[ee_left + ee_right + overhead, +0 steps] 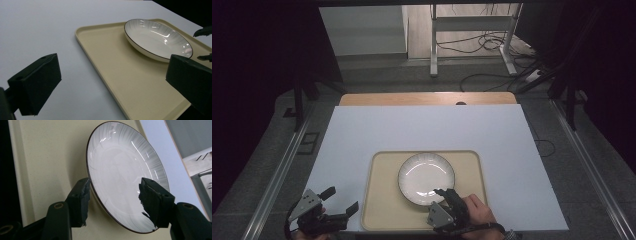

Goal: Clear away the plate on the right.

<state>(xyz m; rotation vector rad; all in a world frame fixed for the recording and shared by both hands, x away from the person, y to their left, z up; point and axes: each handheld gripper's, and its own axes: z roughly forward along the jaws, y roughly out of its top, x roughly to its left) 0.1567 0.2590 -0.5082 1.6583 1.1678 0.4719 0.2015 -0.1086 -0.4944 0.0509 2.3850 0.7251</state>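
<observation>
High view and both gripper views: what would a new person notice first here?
First the white plate with a dark rim, sitting on a beige tray near the front of the white table. Next, the right gripper at the plate's near edge, jaws open on either side of the rim. The left gripper is open beside the tray.

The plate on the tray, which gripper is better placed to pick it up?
Probably the right gripper: its open jaws already straddle the plate rim. The left gripper hangs open beyond the tray edge, over the white table.
</observation>
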